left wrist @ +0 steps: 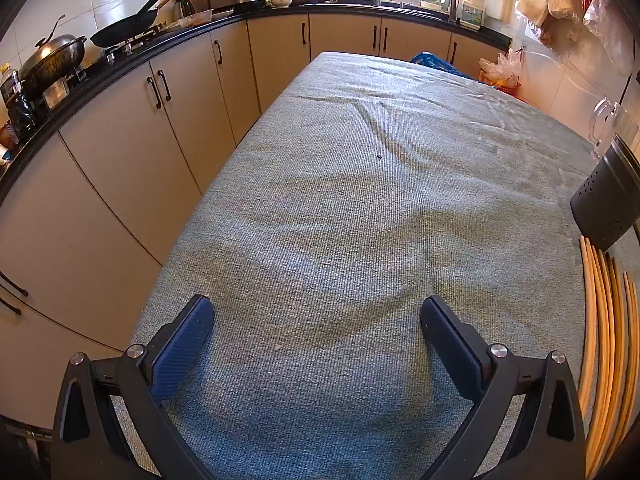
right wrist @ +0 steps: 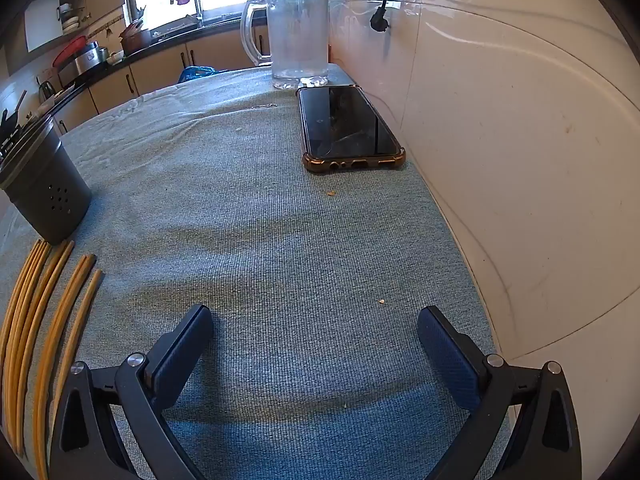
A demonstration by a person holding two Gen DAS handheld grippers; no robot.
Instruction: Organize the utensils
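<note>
Right wrist view, chopsticks [right wrist: 48, 320] beside holder [right wrist: 44, 188], phone [right wrist: 344, 124]

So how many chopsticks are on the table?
8, I think: all lying side by side on the cloth near the black holder; the picture edge may hide more.

Tan chopsticks [right wrist: 48, 320], dark perforated holder [right wrist: 48, 196], grey-blue ribbed cloth [right wrist: 280, 240]

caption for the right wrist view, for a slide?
Open right gripper hovers over grey-green cloth; wooden chopsticks lie beside dark perforated holder, black phone beyond.
</note>
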